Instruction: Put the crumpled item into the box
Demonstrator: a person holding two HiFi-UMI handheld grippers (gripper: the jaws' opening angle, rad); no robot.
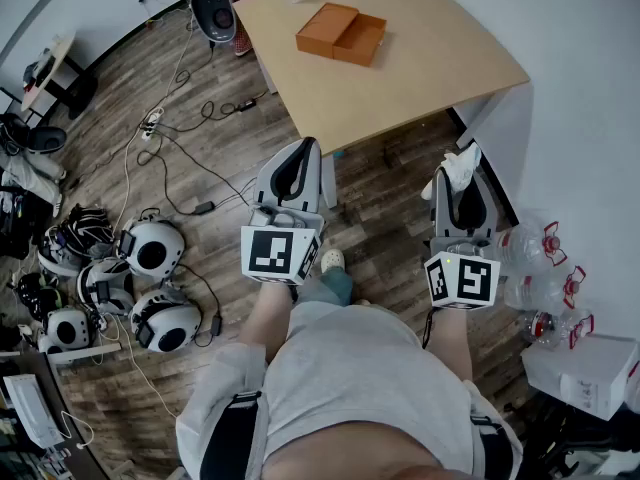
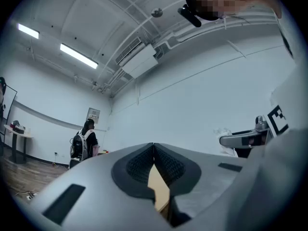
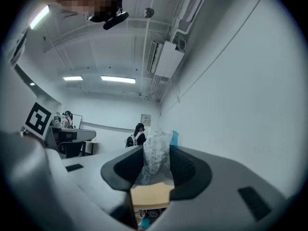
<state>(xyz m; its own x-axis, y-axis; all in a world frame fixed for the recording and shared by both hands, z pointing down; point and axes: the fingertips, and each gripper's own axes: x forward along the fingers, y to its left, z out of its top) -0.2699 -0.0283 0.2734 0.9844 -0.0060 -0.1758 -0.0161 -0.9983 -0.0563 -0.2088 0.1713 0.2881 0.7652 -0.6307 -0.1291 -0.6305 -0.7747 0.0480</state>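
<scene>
A tan table (image 1: 440,68) bearing an orange box (image 1: 341,33) stands on wooden floor (image 1: 390,188).

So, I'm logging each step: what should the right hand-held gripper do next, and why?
Probably carry forward and leftward over the light wooden table. The right hand-held gripper is shut on the crumpled white plastic item, yet the open orange cardboard box lies farther across the tabletop, with the gripper short of the table's near edge.
</scene>
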